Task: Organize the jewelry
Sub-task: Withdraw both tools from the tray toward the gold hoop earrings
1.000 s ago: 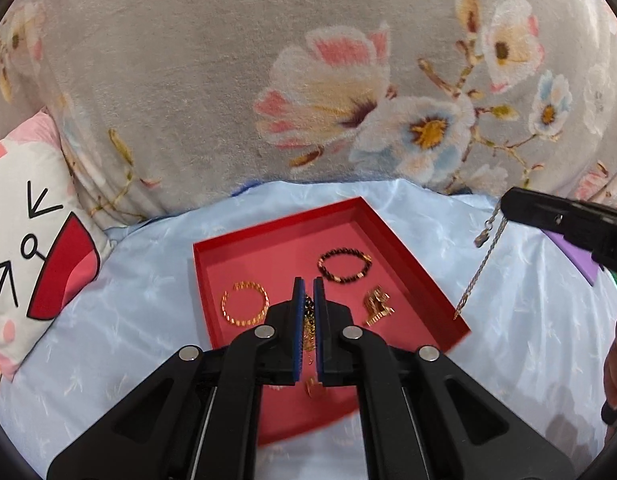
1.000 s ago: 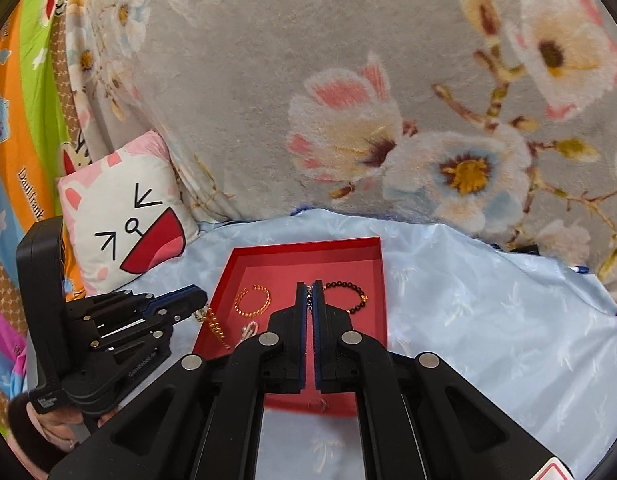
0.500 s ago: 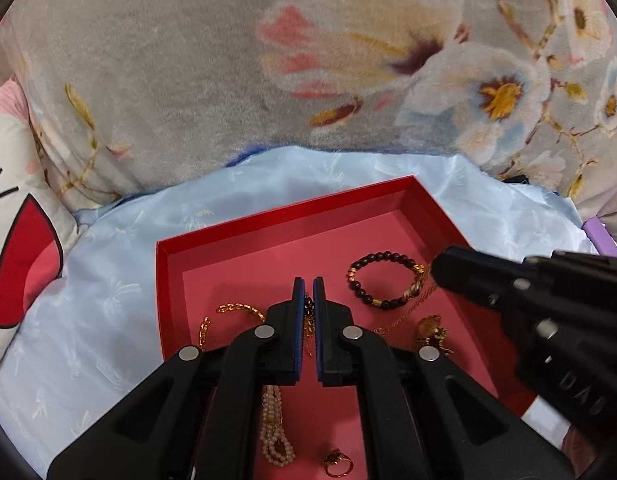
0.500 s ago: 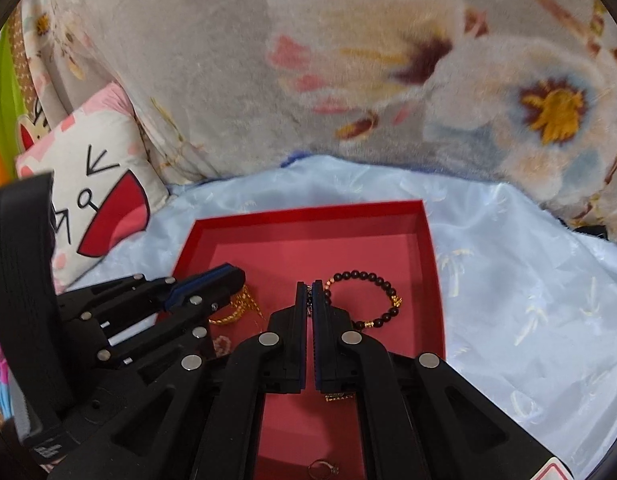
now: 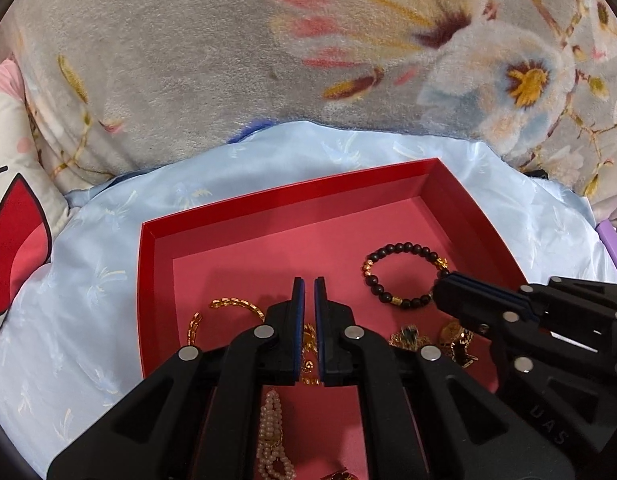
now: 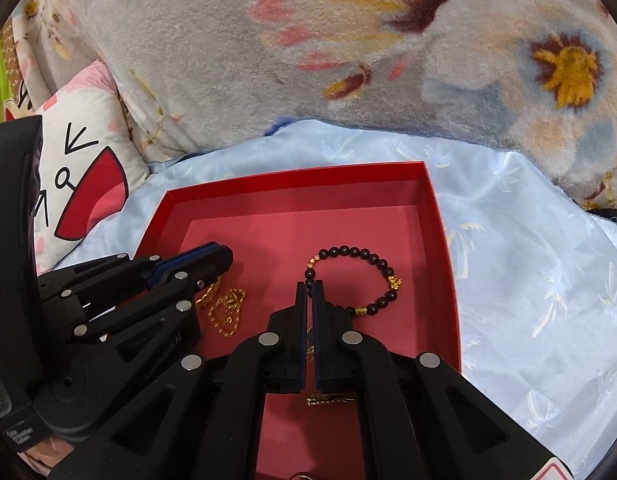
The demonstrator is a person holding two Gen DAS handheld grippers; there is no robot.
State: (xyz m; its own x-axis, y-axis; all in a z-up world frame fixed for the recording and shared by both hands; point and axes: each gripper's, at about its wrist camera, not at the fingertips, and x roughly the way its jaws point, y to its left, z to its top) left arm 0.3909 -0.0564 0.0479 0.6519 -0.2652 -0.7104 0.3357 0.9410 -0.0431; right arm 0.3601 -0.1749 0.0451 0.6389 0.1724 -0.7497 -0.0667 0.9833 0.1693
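Both claws hover clenched over a red tray (image 5: 156,280): the left gripper (image 5: 308,292) grasping a gold chain (image 5: 308,344), the right gripper (image 6: 308,292) also pinching a chain, beside a black bead bracelet (image 6: 372,260).

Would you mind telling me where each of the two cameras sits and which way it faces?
Left wrist view: sits on the left gripper, looking forward along its nearly closed fingers and down into the shallow red cardboard tray; the right gripper enters from the right.
Right wrist view: sits on the right gripper, facing the same tray; the left gripper enters from the left.
Shared: the tray, the dark beaded bracelet, pale blue satin cloth and grey floral blanket.
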